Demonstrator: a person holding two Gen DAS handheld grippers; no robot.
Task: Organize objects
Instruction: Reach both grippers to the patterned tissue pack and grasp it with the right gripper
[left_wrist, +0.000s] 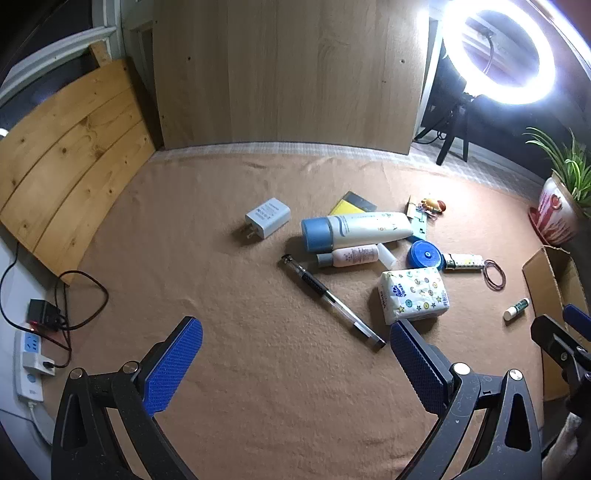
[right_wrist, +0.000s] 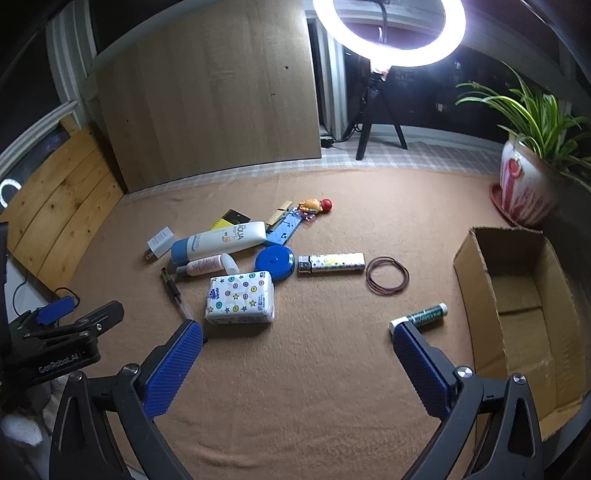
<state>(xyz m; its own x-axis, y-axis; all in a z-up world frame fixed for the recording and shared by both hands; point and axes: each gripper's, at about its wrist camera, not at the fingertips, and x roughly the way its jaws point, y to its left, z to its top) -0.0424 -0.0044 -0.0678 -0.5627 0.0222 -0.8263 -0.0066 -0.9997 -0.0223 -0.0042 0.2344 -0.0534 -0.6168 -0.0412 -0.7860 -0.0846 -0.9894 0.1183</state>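
- A loose cluster of small objects is seen mid-surface on the tan felt-covered surface (right_wrist: 295, 387).
- White plastic tube with blue cap (right_wrist: 218, 242) is laid on its side; small pink-white bottle (right_wrist: 203, 266) is just beside it, touching or nearly so.
- White patterned tissue pack (right_wrist: 240, 297) is placed near the front of the cluster; round blue tape measure (right_wrist: 275, 263) sits just behind its right corner.
- Clear plastic pen with black grip (left_wrist: 332, 299) is laid diagonally left of the tissue pack.
- White wall charger plug (left_wrist: 267, 218) is set apart on the cluster's left.
- White patterned stick with dark end (right_wrist: 332, 263) and thin brown rubber band loop (right_wrist: 388, 276) are seen to the right of the tape measure, apart from each other.
- Green-and-white lip balm tube (right_wrist: 421, 315) is lying alone between cluster and open brown cardboard box (right_wrist: 480, 273), just beyond the right gripper's right fingertip.
- Blue plastic ruler (right_wrist: 286, 230), small orange-red toy figure (right_wrist: 314, 205) and yellow-black flat card (right_wrist: 225, 219) are at the back of the cluster.
- Left gripper (left_wrist: 295, 332) is held over the surface, blue-padded fingers wide apart, nothing between them.
- Right gripper (right_wrist: 297, 334) is likewise held with fingers spread wide, nothing gripped.
- Lit ring light on tripod (right_wrist: 388, 33) and potted green plant in red-white pot (right_wrist: 524, 184) are seen behind.
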